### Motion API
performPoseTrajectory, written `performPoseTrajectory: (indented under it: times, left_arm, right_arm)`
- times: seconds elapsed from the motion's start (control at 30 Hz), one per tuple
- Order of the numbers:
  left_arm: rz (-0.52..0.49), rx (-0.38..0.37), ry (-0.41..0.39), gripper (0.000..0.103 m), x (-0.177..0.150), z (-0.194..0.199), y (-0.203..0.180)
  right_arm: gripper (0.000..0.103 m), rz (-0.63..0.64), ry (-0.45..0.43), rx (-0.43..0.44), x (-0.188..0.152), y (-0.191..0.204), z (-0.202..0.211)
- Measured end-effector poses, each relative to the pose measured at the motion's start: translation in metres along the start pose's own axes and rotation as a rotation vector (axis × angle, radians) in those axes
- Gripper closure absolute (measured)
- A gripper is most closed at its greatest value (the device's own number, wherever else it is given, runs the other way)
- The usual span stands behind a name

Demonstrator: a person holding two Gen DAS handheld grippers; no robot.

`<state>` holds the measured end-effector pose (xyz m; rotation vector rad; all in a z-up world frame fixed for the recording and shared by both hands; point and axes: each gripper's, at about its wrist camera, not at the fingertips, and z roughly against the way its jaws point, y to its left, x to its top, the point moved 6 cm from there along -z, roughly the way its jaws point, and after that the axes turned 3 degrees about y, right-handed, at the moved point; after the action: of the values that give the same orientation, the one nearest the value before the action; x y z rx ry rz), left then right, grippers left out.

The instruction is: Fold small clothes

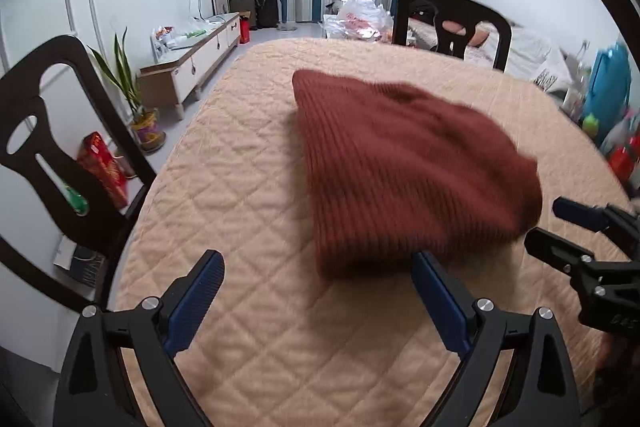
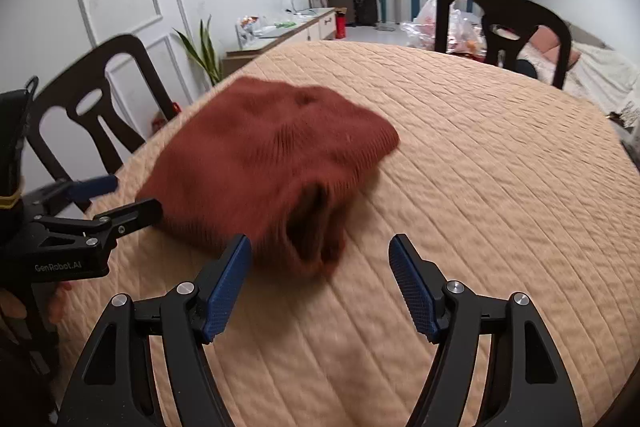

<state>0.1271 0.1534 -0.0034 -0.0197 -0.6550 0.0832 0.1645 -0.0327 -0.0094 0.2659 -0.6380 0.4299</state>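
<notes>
Left hand-held gripper [image 1: 316, 267]: we see jaws wide, nothing between them.
Right hand-held gripper [image 2: 320, 253]: jaws wide, empty.
Rust knit garment [image 1: 404, 163]: folded, frame centre, on quilted bench [image 1: 240, 211].

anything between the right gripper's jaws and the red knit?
Nothing. In the right wrist view only bare quilted table cover separates the open right gripper from the folded red knit garment, whose near edge reaches almost to its jaws.

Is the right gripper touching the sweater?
Cannot tell. In the right wrist view the right gripper is open; the blurred sweater overlaps its left finger, and no clear gap or contact shows.
</notes>
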Motion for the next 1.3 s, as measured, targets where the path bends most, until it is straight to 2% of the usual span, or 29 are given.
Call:
performPoseTrajectory:
  times: [0.17, 0.4, 0.47, 0.8, 1.3]
  left_arm:
    - [0.020, 0.030, 0.036, 0.007, -0.019, -0.002, -0.005]
    - [-0.003, 0.008, 0.057, 0.007, -0.024, -0.006, -0.017]
    - [0.005, 0.035, 0.065, 0.007, -0.026, -0.010, -0.015]
    - [-0.007, 0.039, 0.070, 0.002, -0.026, -0.016, -0.020]
    - [-0.004, 0.036, 0.072, 0.001, -0.028, -0.017, -0.021]
  right_arm:
    - [0.031, -0.019, 0.060, -0.033, -0.027, 0.000, -0.001]
    - [0.031, -0.056, 0.088, -0.056, -0.043, -0.006, -0.002]
    - [0.031, -0.062, 0.096, -0.074, -0.045, -0.010, -0.003]
    - [0.031, -0.045, 0.087, -0.124, -0.050, -0.013, -0.003]
    - [0.028, -0.040, 0.076, -0.124, -0.051, -0.012, -0.004]
